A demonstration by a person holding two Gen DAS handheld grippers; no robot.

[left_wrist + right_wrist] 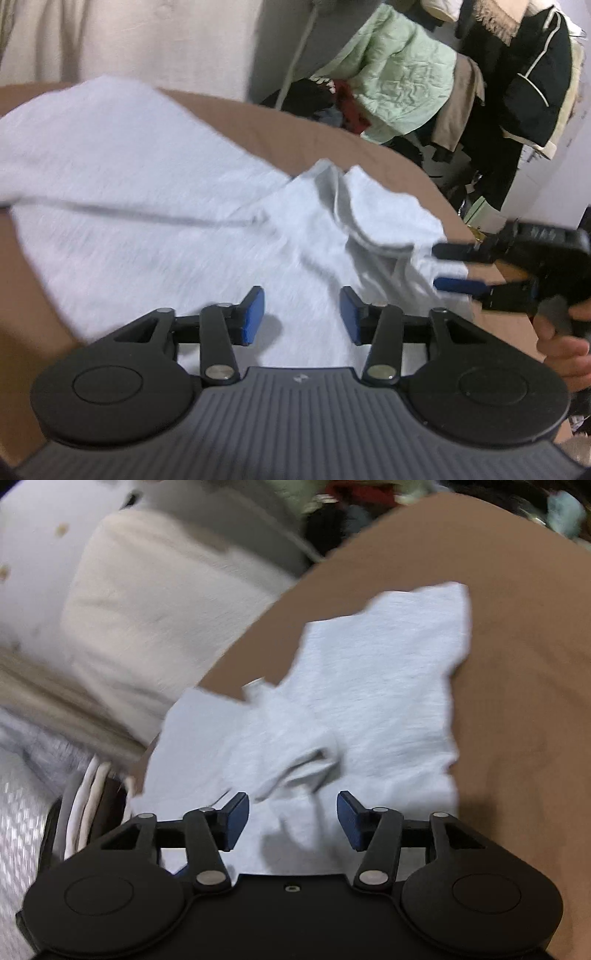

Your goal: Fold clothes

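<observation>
A light grey garment [147, 184] lies spread on a brown surface [332, 125], its right end bunched into folds. My left gripper [301, 315] hovers just over the flat part, open, with nothing between its blue pads. My right gripper [448, 267] comes in from the right edge of the left wrist view, open, with the rumpled cloth edge lying loosely between its fingers. In the right wrist view the right gripper [292, 819] is also open above the crumpled grey garment [369, 683], and its pads are not pressing the cloth.
A person's hand [561, 347] holds the right gripper. Behind the surface hang a mint green quilted jacket [399, 74] and a black jacket [535, 74]. A cream cushion [166, 609] and a stack of folded items [88, 812] lie to the left.
</observation>
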